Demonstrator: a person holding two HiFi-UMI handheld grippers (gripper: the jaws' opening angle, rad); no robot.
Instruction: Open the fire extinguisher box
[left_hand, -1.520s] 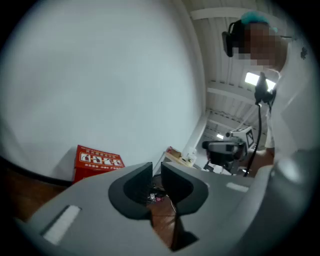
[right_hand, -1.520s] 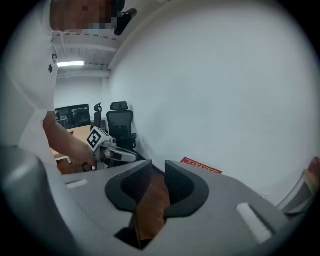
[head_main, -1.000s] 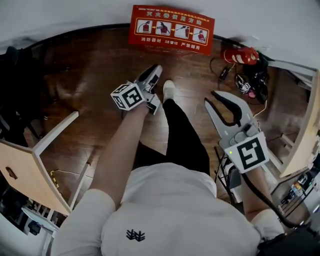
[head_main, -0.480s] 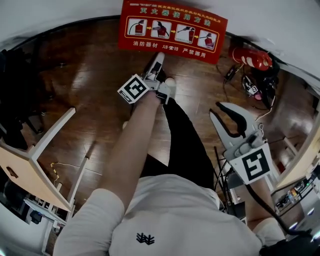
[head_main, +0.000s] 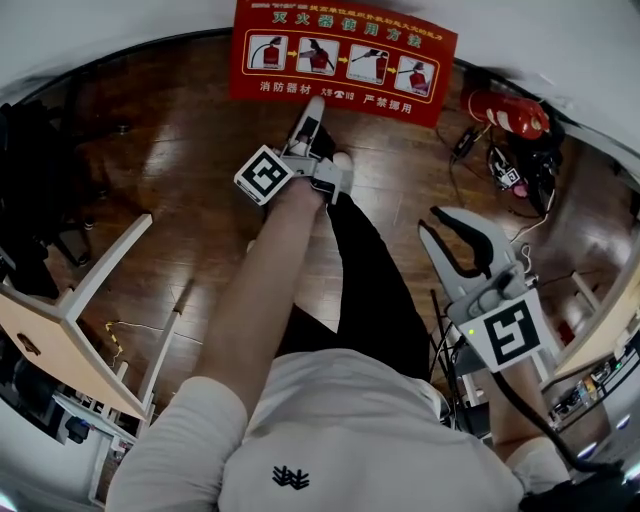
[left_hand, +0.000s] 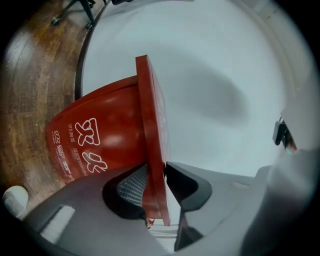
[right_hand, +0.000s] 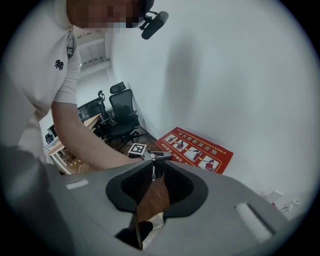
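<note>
The red fire extinguisher box (head_main: 343, 60) stands on the wood floor against the white wall, and its lid carries a strip of instruction pictures. My left gripper (head_main: 312, 108) reaches to the lid's front edge. In the left gripper view the thin lid edge (left_hand: 150, 125) stands between the jaws of the left gripper (left_hand: 156, 167), above the box's lettered front (left_hand: 95, 145). The pads lie close beside the lid, and I see no squeeze on it. My right gripper (head_main: 427, 220) hangs back at the right with only a narrow gap between its tips (right_hand: 154, 162) and nothing in it.
A loose red fire extinguisher (head_main: 505, 110) lies right of the box with cables and small gear (head_main: 505, 170) beside it. A light wooden table (head_main: 60, 330) stands at the left and a black chair (head_main: 40, 170) behind it. The person's leg and shoe (head_main: 340, 165) are below the box.
My left gripper has travelled forward from mid-floor to the box's lid edge and its jaws have parted. The box sits larger and nearer in the head view. The right gripper has hardly moved.
</note>
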